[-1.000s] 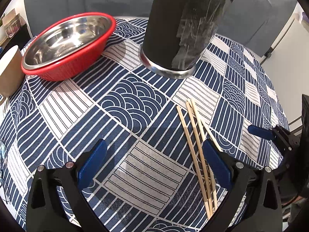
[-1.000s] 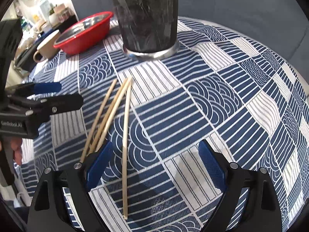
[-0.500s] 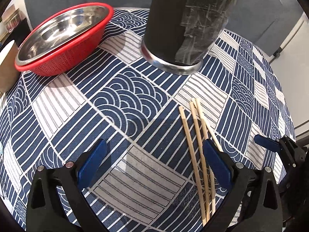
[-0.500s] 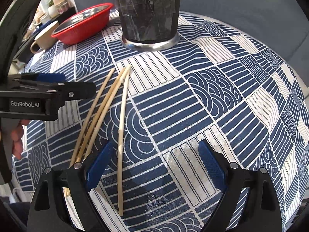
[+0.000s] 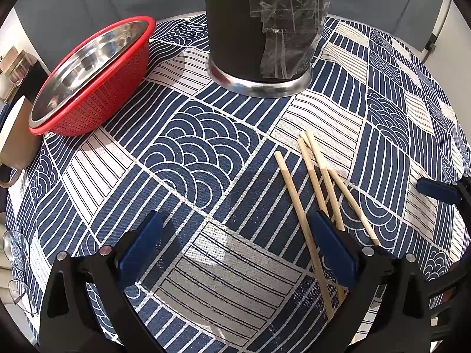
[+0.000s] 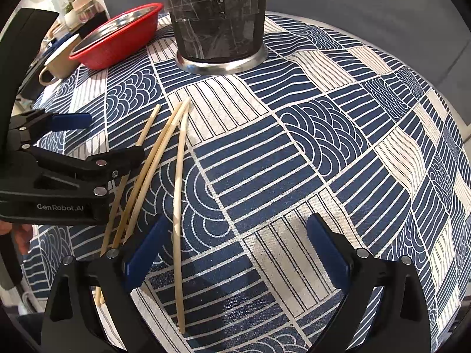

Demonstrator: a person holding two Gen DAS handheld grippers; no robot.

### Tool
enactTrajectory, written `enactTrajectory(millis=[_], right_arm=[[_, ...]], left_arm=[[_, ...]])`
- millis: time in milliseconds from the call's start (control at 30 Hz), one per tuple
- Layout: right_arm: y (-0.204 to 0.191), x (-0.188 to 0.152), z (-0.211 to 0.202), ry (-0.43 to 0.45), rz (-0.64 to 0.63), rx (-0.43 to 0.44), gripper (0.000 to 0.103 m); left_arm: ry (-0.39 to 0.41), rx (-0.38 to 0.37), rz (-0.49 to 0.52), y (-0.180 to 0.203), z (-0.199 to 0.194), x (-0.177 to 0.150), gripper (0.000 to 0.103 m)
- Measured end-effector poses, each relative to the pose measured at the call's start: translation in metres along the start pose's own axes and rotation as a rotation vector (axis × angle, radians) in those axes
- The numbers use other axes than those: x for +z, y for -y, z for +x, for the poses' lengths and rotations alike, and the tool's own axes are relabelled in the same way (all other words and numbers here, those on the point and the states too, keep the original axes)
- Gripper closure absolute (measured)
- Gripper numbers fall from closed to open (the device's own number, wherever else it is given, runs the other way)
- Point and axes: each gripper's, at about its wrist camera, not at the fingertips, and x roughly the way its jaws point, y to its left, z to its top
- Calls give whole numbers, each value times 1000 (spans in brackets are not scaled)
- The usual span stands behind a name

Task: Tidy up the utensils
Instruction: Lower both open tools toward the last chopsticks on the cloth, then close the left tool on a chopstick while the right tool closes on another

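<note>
Between the two grippers, on the blue-and-white patterned tablecloth [image 5: 194, 153], we see four wooden chopsticks [image 5: 297, 203] lying flat, fanned so that their far ends spread and their near ends cross. Our left gripper [image 5: 235, 244] hovers low over the cloth with its jaws spread wide and nothing between them; the chopsticks lie at its right-hand finger, whose blue pad [image 5: 332, 247] overlaps two of them, while the leftmost stick runs just inside the gap, beside that pad. Whether the pad touches the sticks we cannot tell. Our right gripper [image 6: 235, 247] is likewise wide open and empty; one chopstick [image 6: 178, 214] lies apart from the rest, just inside its left-hand finger, and the other three [image 6: 147, 170] lie to the left of that finger, partly under the left gripper [image 6: 70, 138] as seen from this side. Ahead of both grippers, beyond the far ends of the sticks, stands an upright black holder [image 5: 265, 26] with a metal base ring. Farther to the left sits a red colander [image 5: 97, 82] with a steel bowl [image 5: 88, 64] nested inside, and beside it a beige mug [image 6: 60, 58].
</note>
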Motion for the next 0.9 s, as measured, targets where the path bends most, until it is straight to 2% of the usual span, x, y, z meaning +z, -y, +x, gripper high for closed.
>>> enactTrajectory(millis=[133,200,267,300,367,467,533,567,633,700,800,900], right_arm=[[1,4,1,-36,-11,3,14],[3,4,-2,-29,-13,4,24],[6,4,-6,-22,-4,3,49],[11,4,-8,-19,7,-2,55],[19,3,-11,-16,22,-8,77],[33,1,-12,-22,61,-17,95],[37,1,-12,-26,67,-28,98],[39,1,-12,-30,67,-32,99],[42,1,-12,-38,78,-43,99],[45,0,-13,-48,100,-42,99],[54,-1,-14,-64,160,-2,99],[66,-3,-17,-71,228,50,99]], left_arm=[[-19,-10,20,-2,4,-1,4],[-18,-19,31,-6,3,-3,5],[-12,-24,43,-9,1,-7,8],[-6,-27,50,-11,-1,-10,10],[3,-33,61,-16,-6,-15,17],[3,-54,102,-26,-13,-20,35],[2,-62,101,-36,-18,-23,58],[1,-62,93,-43,-20,-25,65],[-11,-71,59,-58,-22,-27,93],[-28,-92,33,-68,-23,-29,98],[-46,-103,20,-77,-25,-33,98],[-51,-66,32,-82,-29,-38,98]])
